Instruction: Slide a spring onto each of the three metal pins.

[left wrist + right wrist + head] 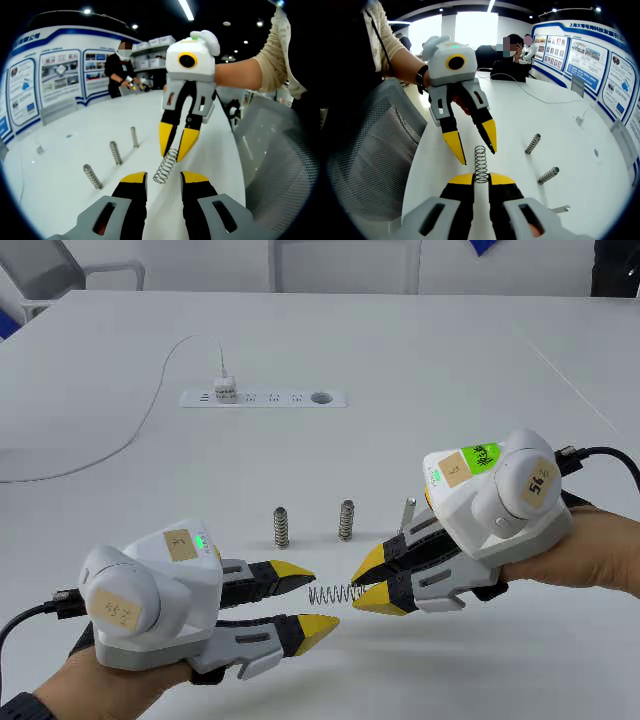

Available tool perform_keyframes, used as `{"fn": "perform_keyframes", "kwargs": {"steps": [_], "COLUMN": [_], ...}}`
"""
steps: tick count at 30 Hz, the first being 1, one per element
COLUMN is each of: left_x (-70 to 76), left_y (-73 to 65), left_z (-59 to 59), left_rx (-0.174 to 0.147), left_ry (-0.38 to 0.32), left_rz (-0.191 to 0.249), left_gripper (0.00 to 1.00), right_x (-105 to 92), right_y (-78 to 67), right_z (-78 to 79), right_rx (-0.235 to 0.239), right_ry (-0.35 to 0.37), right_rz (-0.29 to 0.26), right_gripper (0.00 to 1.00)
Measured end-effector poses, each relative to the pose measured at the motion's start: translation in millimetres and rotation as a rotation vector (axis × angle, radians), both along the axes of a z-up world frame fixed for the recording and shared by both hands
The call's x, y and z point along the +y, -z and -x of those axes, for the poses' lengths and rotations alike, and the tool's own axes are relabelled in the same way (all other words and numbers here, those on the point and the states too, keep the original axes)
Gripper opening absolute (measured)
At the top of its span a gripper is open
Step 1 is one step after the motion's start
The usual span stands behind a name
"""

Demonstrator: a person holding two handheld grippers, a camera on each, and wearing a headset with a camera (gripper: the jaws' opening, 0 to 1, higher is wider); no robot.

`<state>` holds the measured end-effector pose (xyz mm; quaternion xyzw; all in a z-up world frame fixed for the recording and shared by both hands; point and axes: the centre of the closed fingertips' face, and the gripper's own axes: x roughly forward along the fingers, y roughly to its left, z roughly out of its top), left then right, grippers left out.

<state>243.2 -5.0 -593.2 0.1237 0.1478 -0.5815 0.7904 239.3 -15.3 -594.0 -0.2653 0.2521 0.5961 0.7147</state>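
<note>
white table (450, 360) | power strip (264, 398) | wall display boards (55, 70) | spring (335, 592) held by right gripper (366, 586)

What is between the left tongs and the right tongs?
A spring, gripped by the right tongs, points toward the open left tongs; head view shows it.

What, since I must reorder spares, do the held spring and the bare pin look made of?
The spring looks like thin steel wire: grey, glinting coils. The bare pin seems polished metal, silvery and smooth; alloy unclear.
</note>
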Motion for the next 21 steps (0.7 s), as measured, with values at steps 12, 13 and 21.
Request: {"fn": "perform_keyframes", "kwargs": {"steps": [12,13,21], "left_x": [-2.5,-2.5,-1.8], "left_y": [2.8,2.9,3.8], "left_z": [3.6,3.6,3.1], "left_rx": [-0.038,-0.039,-0.042], "left_ry": [0.036,0.036,0.037], "left_rz": [-0.024,-0.024,-0.030], "left_gripper": [0.14,0.14,0.12], "right_x": [0.3,0.5,5.2], "right_y": [-0.8,-1.6,-18.3], "right_z": [5.9,5.9,5.0], "right_rx": [0.016,0.019,0.050], "right_ry": [-0.021,-0.019,0.006], "right_rz": [0.008,0.005,-0.070], "right_gripper": [0.11,0.11,0.11]}}
